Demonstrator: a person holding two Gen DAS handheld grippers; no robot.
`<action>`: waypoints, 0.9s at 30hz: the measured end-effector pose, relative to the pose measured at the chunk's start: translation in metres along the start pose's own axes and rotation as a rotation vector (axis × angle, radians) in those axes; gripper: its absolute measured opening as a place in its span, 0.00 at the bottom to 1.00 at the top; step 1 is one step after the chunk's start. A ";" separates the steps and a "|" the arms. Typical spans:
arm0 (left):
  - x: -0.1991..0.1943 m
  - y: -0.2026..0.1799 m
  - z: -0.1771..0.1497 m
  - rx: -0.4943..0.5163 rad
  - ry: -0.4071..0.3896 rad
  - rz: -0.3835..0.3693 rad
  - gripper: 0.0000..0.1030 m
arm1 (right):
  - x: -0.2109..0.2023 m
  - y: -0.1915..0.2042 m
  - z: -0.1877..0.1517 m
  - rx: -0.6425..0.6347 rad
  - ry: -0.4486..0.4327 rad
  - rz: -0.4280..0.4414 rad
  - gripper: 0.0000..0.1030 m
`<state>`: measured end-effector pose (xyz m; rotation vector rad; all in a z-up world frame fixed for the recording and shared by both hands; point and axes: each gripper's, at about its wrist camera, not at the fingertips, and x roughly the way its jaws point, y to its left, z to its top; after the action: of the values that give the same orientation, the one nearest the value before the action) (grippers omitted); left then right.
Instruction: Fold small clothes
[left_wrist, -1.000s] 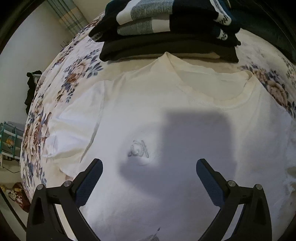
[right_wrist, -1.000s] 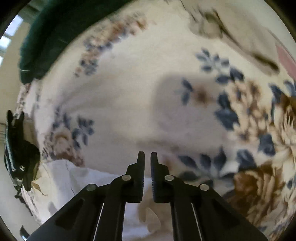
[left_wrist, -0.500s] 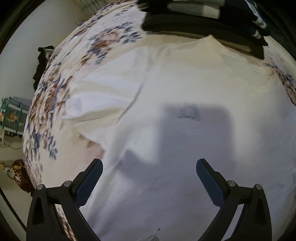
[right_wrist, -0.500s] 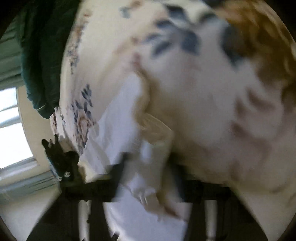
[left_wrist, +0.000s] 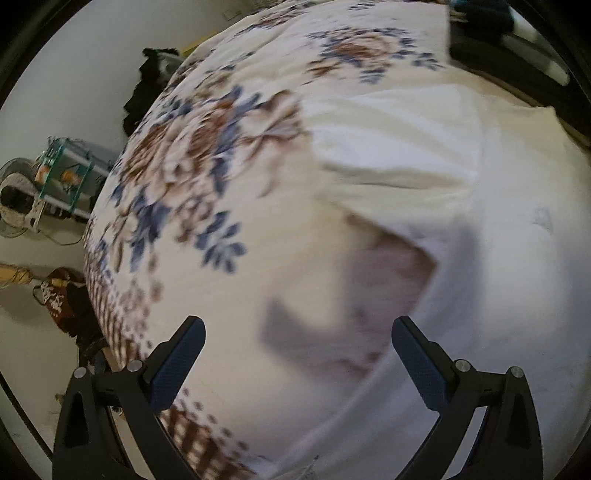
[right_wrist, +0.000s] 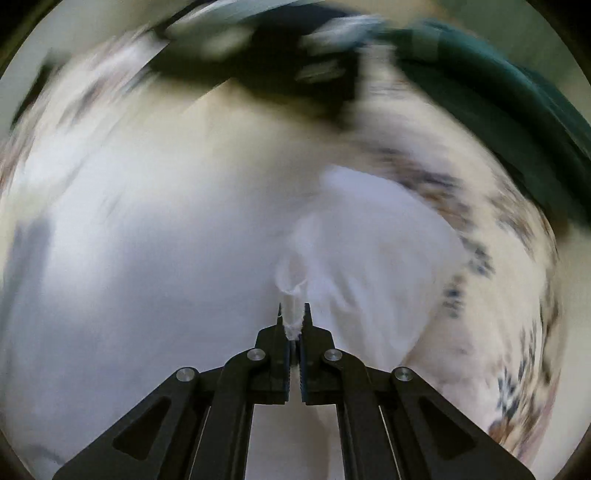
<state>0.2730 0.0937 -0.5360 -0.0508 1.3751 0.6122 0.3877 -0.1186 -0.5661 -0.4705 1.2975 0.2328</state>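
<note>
A white T-shirt (left_wrist: 461, 221) lies spread on a floral bedspread (left_wrist: 207, 177); its left sleeve (left_wrist: 388, 147) and side edge show in the left wrist view. My left gripper (left_wrist: 297, 354) is open and empty, above the bedspread just beside the shirt's side edge. In the blurred right wrist view my right gripper (right_wrist: 294, 321) is shut on a pinched fold of the white T-shirt (right_wrist: 166, 258), with the cloth bunched between the fingers.
A stack of dark folded clothes (left_wrist: 509, 48) sits at the far edge of the bed and shows blurred in the right wrist view (right_wrist: 280, 70). A dark green cloth (right_wrist: 509, 122) lies to the right. The bed's left edge drops to the floor, where a fan (left_wrist: 18, 206) stands.
My left gripper has swept left from over the shirt's chest to its left side, staying open. My right gripper has swung over the shirt and closed on a fold of it.
</note>
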 end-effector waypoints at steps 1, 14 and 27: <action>0.001 0.006 0.000 -0.007 -0.001 0.003 1.00 | 0.004 0.010 -0.002 -0.021 0.045 0.030 0.06; 0.014 0.037 0.013 -0.032 -0.009 -0.026 1.00 | 0.009 0.066 -0.028 -0.396 -0.041 -0.326 0.37; 0.021 0.062 0.020 -0.044 -0.012 -0.011 1.00 | 0.011 0.120 -0.019 -0.570 -0.125 -0.330 0.02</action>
<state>0.2653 0.1614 -0.5312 -0.0897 1.3493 0.6324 0.3232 -0.0230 -0.6046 -1.1257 1.0009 0.3484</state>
